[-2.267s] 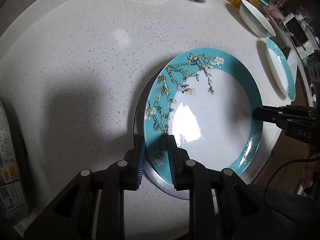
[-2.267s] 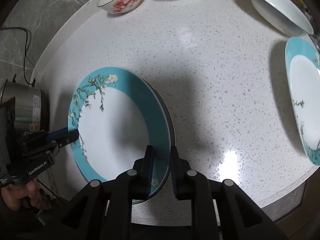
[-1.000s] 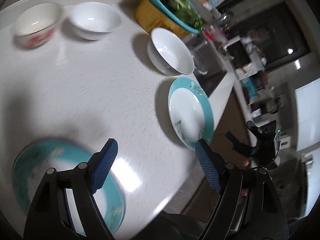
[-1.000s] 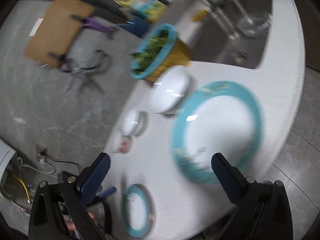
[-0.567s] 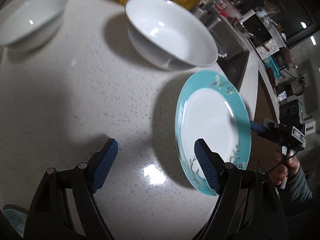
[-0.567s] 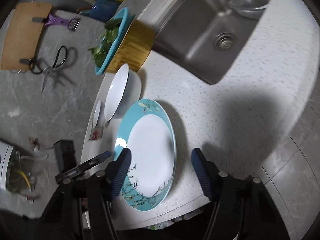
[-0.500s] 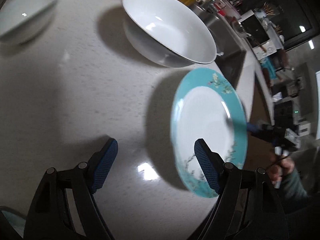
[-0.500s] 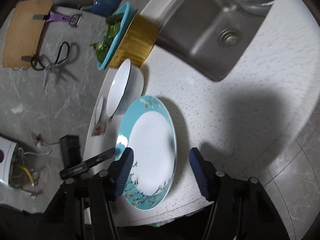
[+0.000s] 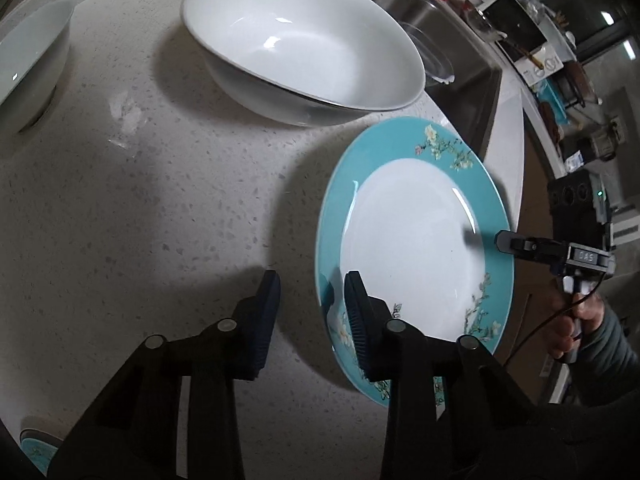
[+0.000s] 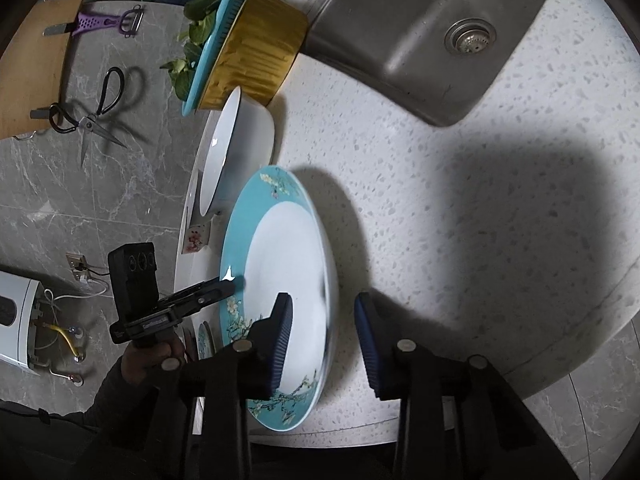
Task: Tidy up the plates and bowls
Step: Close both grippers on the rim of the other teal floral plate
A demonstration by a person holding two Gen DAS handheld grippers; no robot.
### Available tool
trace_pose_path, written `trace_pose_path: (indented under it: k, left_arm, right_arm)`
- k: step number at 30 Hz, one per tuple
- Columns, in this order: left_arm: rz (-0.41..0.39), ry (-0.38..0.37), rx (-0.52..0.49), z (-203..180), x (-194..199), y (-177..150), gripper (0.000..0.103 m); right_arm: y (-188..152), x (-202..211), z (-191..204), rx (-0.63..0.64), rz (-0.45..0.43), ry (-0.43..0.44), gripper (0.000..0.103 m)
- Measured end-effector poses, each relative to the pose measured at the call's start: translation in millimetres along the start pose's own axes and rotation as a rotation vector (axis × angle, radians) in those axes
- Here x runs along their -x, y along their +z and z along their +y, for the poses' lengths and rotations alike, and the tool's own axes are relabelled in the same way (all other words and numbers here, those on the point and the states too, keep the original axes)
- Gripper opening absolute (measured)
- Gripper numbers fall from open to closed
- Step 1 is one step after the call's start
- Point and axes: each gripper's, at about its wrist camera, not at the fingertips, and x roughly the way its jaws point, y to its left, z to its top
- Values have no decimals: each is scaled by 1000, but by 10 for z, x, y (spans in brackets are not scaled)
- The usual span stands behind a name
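Left wrist view: we have left the stacked plate behind, and both grippers' fingers point(image 9: 310, 308) point(image 10: 323, 334) have just been closing astride opposite rims of the turquoise-rimmed floral ceramic plate point(image 9: 416, 248) on the speckled surface point(image 9: 160, 200), not yet clenched; lifting comes next.

White speckled stone countertop point(image 10: 460, 200) with steel sink point(image 10: 404, 40), against grey marbled wall point(image 10: 120, 184).

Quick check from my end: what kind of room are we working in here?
Most likely a home kitchen. A stainless sink is set into the speckled stone counter, a colander of leafy greens stands beside it, and a white bowl and teal floral plate sit on the counter.
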Motion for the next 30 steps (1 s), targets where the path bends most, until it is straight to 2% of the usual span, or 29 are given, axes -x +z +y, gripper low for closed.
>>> trace_pose_path:
  k: [1,3,5,8,13,18,24,30]
  left_arm:
    - [1,0,-2,-20,-12,13,29]
    - [5,23,-5,-70,-42,48,21]
    - [12,37,-14,-117,-49,38,14]
    - [13,52,2,-99,27,-37,15]
    - [13,84,23,-184,3,-39,15]
    - [14,78,62,-163,-1,-82,15]
    - [-17,63,94,-96,146,-153,14]
    - [-67,66,122,-25,406,-250,14]
  right_arm:
    - [-7,-14,20,5,2,-5,36]
    - [-9,-60,49,12,12,-12,33]
    - [-11,-101,78,25,21,-53,19]
    - [-18,-119,83,18,29,-84,10]
    - [-17,-132,147,10,22,-156,8]
    - [1,-160,211,-19,13,-215,8]
    - [19,-196,258,-66,18,-236,9]
    - [47,-233,493,-23,22,-224,9]
